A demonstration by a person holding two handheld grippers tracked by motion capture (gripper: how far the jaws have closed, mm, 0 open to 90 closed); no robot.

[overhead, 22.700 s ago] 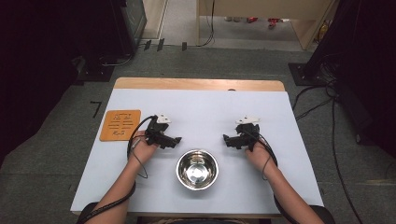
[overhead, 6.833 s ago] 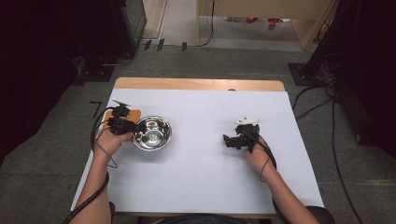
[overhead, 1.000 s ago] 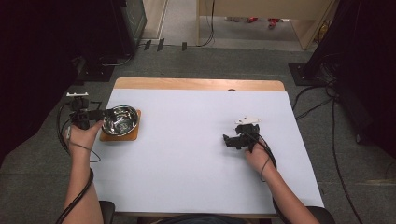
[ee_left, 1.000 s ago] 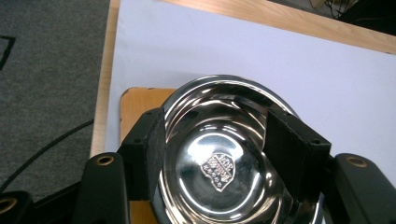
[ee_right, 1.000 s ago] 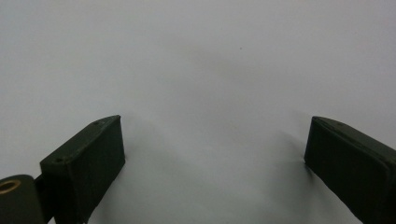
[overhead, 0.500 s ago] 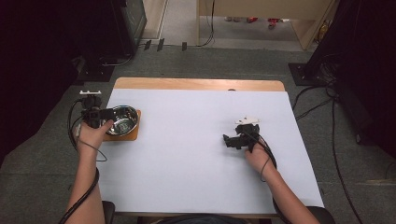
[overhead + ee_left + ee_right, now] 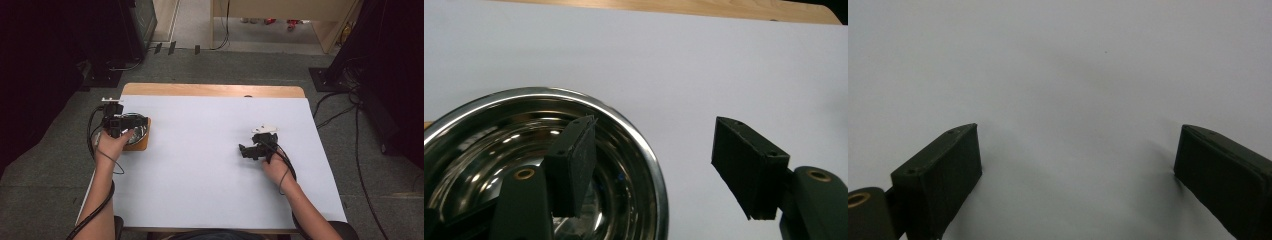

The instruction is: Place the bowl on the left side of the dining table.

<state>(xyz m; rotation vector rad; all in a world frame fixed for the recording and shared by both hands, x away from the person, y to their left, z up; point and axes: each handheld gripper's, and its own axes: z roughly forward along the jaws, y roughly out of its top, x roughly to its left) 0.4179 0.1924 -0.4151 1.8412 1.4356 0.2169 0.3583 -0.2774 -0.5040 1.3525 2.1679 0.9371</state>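
Note:
A shiny steel bowl [image 7: 140, 131] sits on a brown cork mat [image 7: 142, 145] at the table's left edge. My left gripper [image 7: 133, 124] hovers over it, pointing right across the table. In the left gripper view, one pad [image 7: 574, 165] hangs inside the bowl [image 7: 479, 150] and the other pad [image 7: 746, 170] stands outside over the white sheet. The rim lies between them untouched. The left gripper [image 7: 655, 122] is open, and its jaws have just been opening. My right gripper [image 7: 243, 149] rests on the sheet at the right, open [image 7: 1075, 130] and with nothing between its jaws.
The white sheet [image 7: 200, 165] covers the table, with a strip of bare wood [image 7: 210, 90] along the far edge. Cables [image 7: 350, 115] lie on the floor to the right. Dark equipment stands off the table's far left.
My left hand has moved right from off the table's edge, bringing its gripper over the bowl. The bowl stays on the mat. The right hand has not moved.

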